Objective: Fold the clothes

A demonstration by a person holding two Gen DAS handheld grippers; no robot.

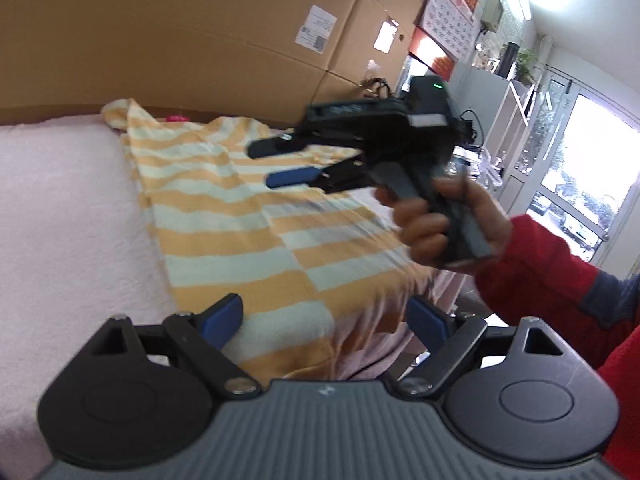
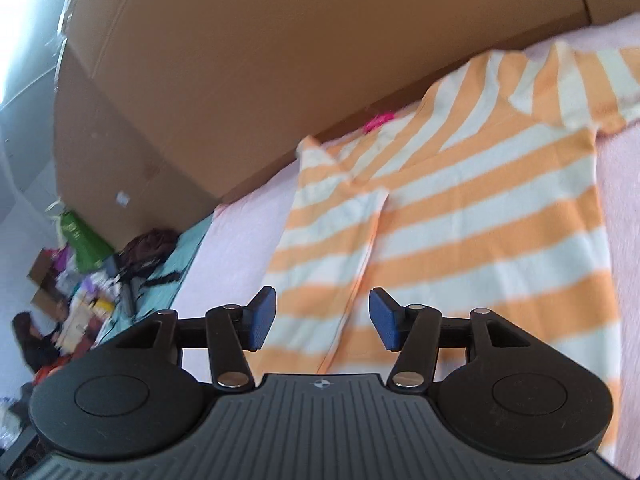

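Hovering over the striped shirt [image 2: 460, 216], both claws, left [image 1: 324, 320] and right [image 2: 322, 318], gaped empty; pinching the pink blanket [image 1: 60, 216] too risked dragging it.

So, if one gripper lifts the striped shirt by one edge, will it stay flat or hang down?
The striped shirt would probably droop: it shows soft folds. It looks thin, so likely light. The fuzzy pink blanket may drag it slightly.

Cardboard boxes [image 1: 200, 28], bright window [image 1: 592, 168]
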